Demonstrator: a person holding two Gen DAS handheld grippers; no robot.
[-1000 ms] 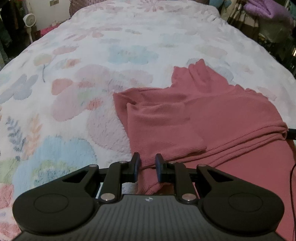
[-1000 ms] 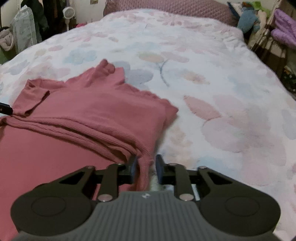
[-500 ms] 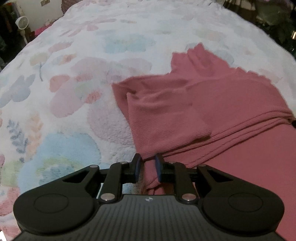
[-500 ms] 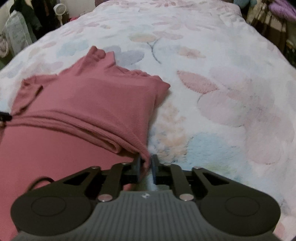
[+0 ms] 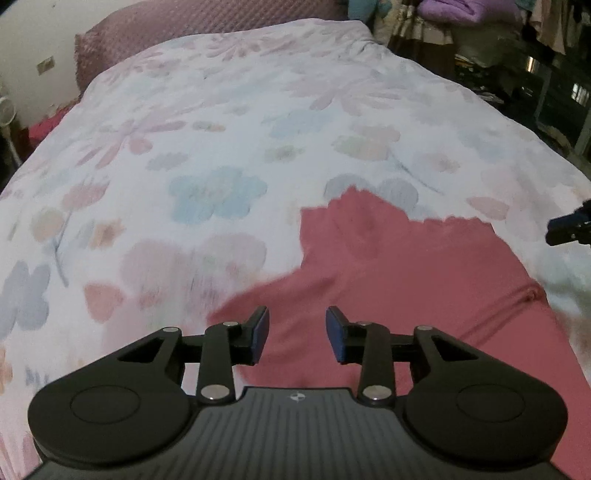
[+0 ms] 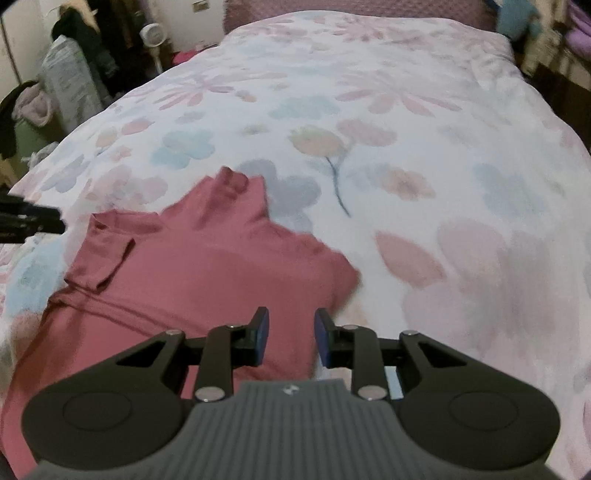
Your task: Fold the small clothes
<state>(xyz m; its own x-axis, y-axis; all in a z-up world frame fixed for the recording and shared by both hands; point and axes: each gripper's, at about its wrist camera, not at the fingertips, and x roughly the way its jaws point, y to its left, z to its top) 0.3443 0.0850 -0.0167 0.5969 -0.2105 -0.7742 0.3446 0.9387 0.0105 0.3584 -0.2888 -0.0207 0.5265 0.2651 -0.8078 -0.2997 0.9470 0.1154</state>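
A pink ribbed top (image 5: 399,280) lies folded over on the flowered bedspread (image 5: 207,155); it also shows in the right wrist view (image 6: 207,280). My left gripper (image 5: 297,338) is open and empty above the top's left part. My right gripper (image 6: 288,338) is open and empty above the top's right edge. The right gripper's tip (image 5: 570,227) shows at the right edge of the left wrist view, and the left gripper's tip (image 6: 33,221) at the left edge of the right wrist view.
A pink headboard cushion (image 5: 207,40) stands at the far end of the bed. Piled clothes and bags (image 6: 62,85) and a small white fan (image 6: 153,35) stand off the left side. Purple bedding and shelves (image 5: 480,22) stand off the right side.
Both grippers have opened and let go of the top's edges, then lifted and pulled back. The lifted part of the top now lies flat over the rest.
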